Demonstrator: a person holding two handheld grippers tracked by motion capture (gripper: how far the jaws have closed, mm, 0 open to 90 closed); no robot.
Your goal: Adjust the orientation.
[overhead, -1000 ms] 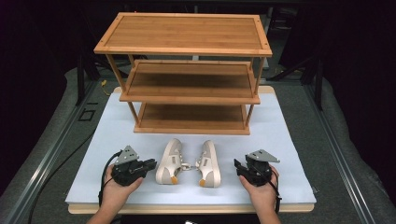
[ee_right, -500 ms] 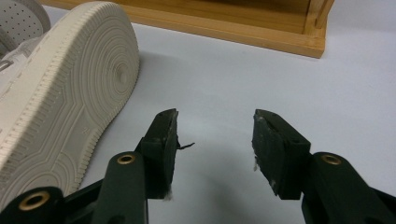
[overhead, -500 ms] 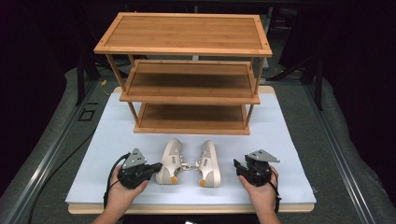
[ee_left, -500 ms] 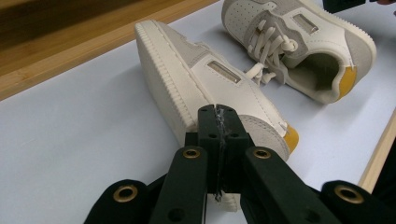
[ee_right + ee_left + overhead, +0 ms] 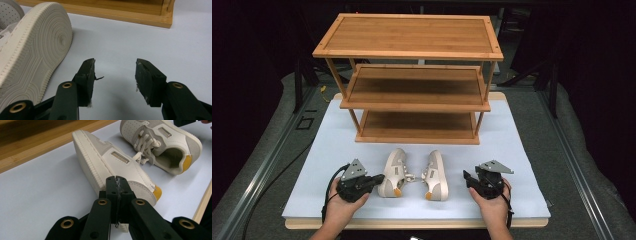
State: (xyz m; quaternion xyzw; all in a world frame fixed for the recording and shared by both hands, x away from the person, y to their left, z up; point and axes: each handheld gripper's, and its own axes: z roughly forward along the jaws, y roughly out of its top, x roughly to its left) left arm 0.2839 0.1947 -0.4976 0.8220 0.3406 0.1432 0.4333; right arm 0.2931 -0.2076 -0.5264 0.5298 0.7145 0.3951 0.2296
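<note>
Two cream sneakers with yellow heel tabs lie on their sides near the front of the white board, uppers facing each other: the left shoe (image 5: 393, 172) (image 5: 117, 162) and the right shoe (image 5: 435, 175) (image 5: 162, 142). My left gripper (image 5: 379, 180) (image 5: 117, 180) is shut, jaws pressed together, tips against the left shoe's side by the heel; nothing shows between them. My right gripper (image 5: 468, 179) (image 5: 115, 66) stands open over bare board, a little to the right of the right shoe's ribbed sole (image 5: 35, 50).
A three-tier wooden shoe rack (image 5: 412, 55) (image 5: 100, 12) stands at the back of the white board (image 5: 512, 145), its shelves bare. The board's wooden front edge (image 5: 202, 205) runs close behind both hands. Dark floor and metal rails surround the table.
The left gripper's jaws have closed and its nose has edged slightly right against the left shoe's heel. The right gripper and both shoes have stayed put.
</note>
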